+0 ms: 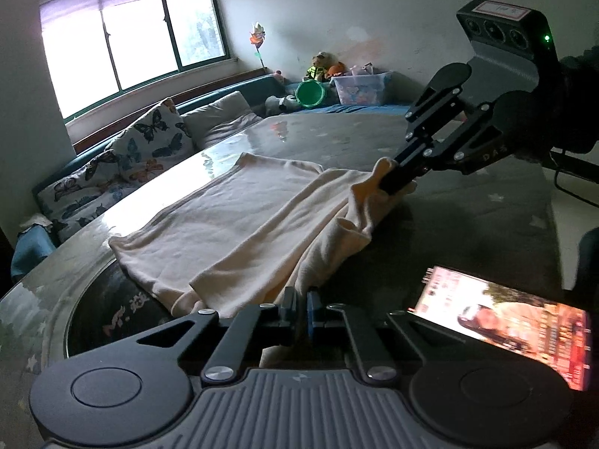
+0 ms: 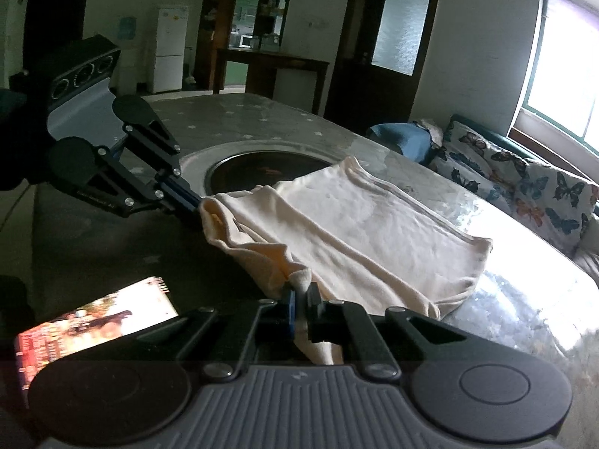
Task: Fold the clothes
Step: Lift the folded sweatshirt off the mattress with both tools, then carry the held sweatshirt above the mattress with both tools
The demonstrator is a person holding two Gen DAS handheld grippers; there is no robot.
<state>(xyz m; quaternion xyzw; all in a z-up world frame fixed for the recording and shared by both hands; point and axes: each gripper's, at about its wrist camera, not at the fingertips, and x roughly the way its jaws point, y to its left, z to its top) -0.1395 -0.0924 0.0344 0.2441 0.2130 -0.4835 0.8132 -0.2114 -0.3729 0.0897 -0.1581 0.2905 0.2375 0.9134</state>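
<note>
In the left wrist view, the left tongs (image 1: 301,308) are clamped on the near edge of a cream garment (image 1: 224,232) that lies spread across the counter (image 1: 355,138), while the right tongs (image 1: 393,176) pinch its far right edge, lifting that side, probably to carry it over as a fold. In the right wrist view, the right tongs (image 2: 299,310) are closed on a bunched bit of cloth at the near edge, and the left tongs (image 2: 196,205) grip the far left end beside a phone (image 2: 93,321).

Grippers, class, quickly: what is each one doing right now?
Left gripper: shut on the cream garment.
Right gripper: shut on the same garment's edge.
</note>
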